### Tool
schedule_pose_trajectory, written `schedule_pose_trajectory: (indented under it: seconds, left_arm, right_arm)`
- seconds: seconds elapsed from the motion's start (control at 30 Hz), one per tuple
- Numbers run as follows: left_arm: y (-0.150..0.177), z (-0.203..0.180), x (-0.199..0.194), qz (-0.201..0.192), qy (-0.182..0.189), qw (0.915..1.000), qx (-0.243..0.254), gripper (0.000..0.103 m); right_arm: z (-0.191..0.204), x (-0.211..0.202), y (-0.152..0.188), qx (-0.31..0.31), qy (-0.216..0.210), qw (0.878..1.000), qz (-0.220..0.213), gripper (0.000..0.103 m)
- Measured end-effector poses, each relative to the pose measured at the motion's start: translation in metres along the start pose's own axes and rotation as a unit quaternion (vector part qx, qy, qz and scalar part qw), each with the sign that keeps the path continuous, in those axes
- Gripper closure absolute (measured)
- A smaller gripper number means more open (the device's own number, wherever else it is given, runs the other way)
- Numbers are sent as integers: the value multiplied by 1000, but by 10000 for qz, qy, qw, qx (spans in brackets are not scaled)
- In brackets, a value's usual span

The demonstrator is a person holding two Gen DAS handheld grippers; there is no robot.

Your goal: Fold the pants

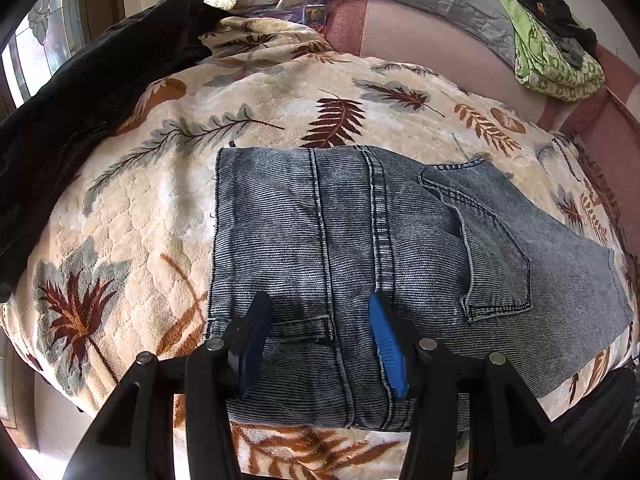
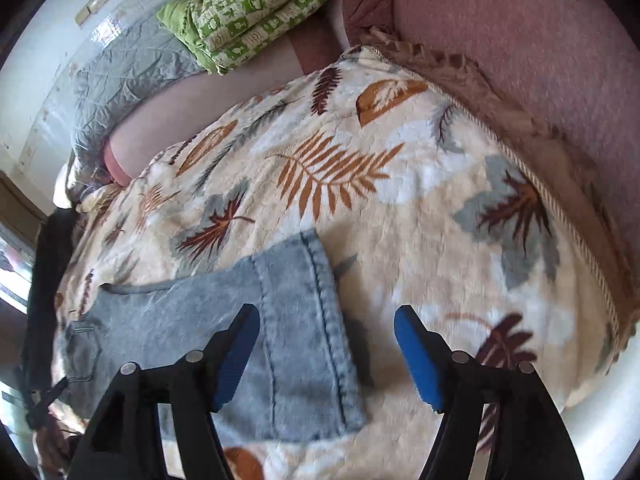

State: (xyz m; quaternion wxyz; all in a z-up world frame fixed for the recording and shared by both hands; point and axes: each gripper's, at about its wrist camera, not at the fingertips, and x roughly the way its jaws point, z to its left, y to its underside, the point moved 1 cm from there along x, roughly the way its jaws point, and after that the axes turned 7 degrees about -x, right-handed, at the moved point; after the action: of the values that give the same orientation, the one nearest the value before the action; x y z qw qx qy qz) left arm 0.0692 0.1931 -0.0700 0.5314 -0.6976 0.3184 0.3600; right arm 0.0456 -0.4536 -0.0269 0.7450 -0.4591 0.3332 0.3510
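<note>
The pants (image 1: 360, 248) lie partly folded on the blanket (image 1: 160, 208). The left gripper (image 1: 316, 340) and the right gripper (image 2: 326, 354) are both spread apart over the denim, holding nothing. A risk — a shallow pinch may catch only the top layer, and the fold slips open.

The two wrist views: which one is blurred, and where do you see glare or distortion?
Right wrist view: motion blur smears the jeans and the leaf-print blanket; glare on the wall at the upper left. Left wrist view: sharp, denim ribs on the jeans clear; bright window at the left edge. Both: strong fisheye bending, dark corners.
</note>
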Motion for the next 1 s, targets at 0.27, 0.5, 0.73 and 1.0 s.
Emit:
schedule_pose_trajectory:
  seconds: [0.27,0.5,0.73,1.0]
  left_arm:
    - [1,4,-4,-82,105,9998,-149,45]
    - [1,11,-5,-65,314,9988,-370,45]
    - [-1,13,-5,-67,340,9986,-400,45]
    - [-1,9,-3,-60,421,9982,-415,44]
  right_arm:
    - [-23,20,54,1544,-1126,9814,179,42]
    - [-24,21,59,2096,-1309,9689,-144,51]
    - [-49,13,92,2916,-1003,9505,-392,55]
    - [-35,31,72,2275,-298,9731,-203,72]
